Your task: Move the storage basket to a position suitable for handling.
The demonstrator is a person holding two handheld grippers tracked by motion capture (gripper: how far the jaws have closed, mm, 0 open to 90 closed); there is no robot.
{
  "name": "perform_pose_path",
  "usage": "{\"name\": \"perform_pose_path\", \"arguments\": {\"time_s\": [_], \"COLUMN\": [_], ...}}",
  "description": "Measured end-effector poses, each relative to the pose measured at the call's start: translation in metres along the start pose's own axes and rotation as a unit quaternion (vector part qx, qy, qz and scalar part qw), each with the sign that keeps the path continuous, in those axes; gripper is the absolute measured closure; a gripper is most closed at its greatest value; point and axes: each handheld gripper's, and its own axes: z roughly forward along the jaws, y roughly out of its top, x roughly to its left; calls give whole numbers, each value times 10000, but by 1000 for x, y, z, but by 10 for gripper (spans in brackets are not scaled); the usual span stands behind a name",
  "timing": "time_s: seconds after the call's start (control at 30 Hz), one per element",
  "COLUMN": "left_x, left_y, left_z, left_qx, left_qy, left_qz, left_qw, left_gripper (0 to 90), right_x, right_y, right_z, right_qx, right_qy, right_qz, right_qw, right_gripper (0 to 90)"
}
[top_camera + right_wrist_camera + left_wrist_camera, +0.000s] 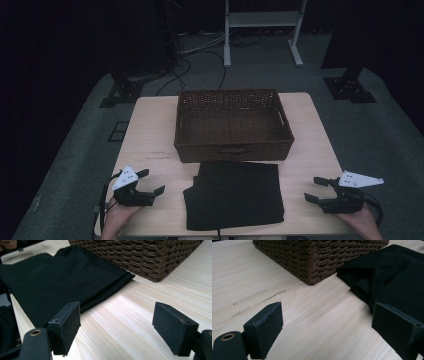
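High view, contents as follows: one pale wooden table (150, 130); one brown woven basket (233, 125), rectangular, open-topped, standing on the far half of the table at its middle; one black cloth (234, 194), folded flat, lying on the near half directly in front of the basket, its far edge right at the basket's front wall, its near edge close to the table's near edge. Left gripper (150, 182), held in a hand at the near left corner, sits low over the wood and points toward the cloth, well apart from it; jaws spread, nothing between them. Right gripper (315, 189), held in a hand at the near right corner, points leftward at the cloth, likewise apart from it; jaws spread, nothing between them. Left gripper view: two black jaws wide apart over bare wood; the basket's corner (312, 262) ahead, the cloth (397, 275) to the right of it with a fold showing at its near corner. Right gripper view: two black jaws wide apart over bare wood; cloth (57, 277) ahead at left, smooth and layered at its edge, basket (147, 257) ahead at right, the cloth's corner tucked against the basket's base.
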Motion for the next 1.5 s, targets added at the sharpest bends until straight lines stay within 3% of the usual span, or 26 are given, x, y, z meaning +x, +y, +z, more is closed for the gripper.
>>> {"name": "perform_pose_path", "arguments": {"time_s": [0.37,0.4,0.73,0.9,1.03,1.37,1.4,1.43,1.5], "left_x": [-12,-14,-28,-36,-38,-53,-57,-57,-61], "left_y": [19,21,36,51,57,79,83,83,89], "left_z": [3,5,16,20,21,31,34,34,39], "left_qx": [209,161,447,519,528,711,769,769,816], "left_qy": [-279,-361,-602,-728,-779,-962,-1014,-1014,-1069], "left_qz": [420,489,818,1041,1067,1426,1522,1522,1610], "left_qw": [9985,9980,9938,9905,9898,9825,9801,9801,9777], "left_gripper": [89,88,60,45,42,32,32,32,32], "right_x": [4,6,18,25,27,35,37,39,41], "right_y": [19,25,54,69,74,91,95,97,102], "right_z": [0,0,1,4,5,17,20,22,26], "right_qx": [329,442,522,665,705,965,1009,1050,1118], "right_qy": [71,80,232,316,353,506,547,572,608], "right_qz": [-290,-386,-773,-978,-1063,-1323,-1404,-1428,-1494], "right_qw": [9990,9982,9954,9925,9912,9852,9834,9825,9806], "right_gripper": [211,211,209,204,203,199,198,198,198]}}
